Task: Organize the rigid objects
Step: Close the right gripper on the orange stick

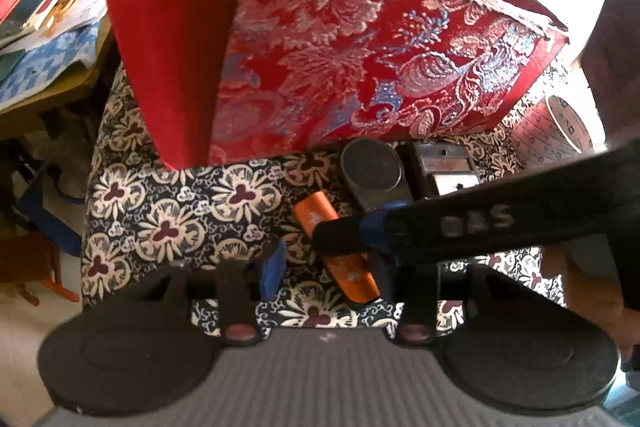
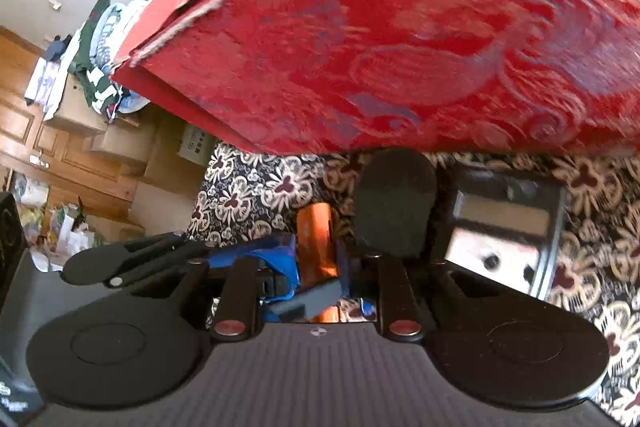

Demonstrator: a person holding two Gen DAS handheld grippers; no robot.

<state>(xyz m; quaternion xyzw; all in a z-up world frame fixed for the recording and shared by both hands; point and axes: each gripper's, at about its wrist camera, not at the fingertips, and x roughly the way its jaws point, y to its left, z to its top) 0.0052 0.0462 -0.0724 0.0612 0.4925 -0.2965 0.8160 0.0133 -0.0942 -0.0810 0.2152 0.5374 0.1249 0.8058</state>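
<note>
Orange bar [image 1: 335, 247]: lower centre of frame, on patterned cloth [image 1: 160, 211], long axis running up-frame. Right gripper [image 1: 372, 227] apparently clamped across it; left gripper [image 1: 326, 267] open wide, straddling it.

Ahead of our left tool [image 1: 324, 267] a box [image 1: 340, 67] stands on the bench [image 1: 168, 211]. Between our tools lies a case [image 1: 340, 251], with a round-ended device [image 1: 372, 167] and a switch block [image 1: 444, 167] beyond it, right.
</note>
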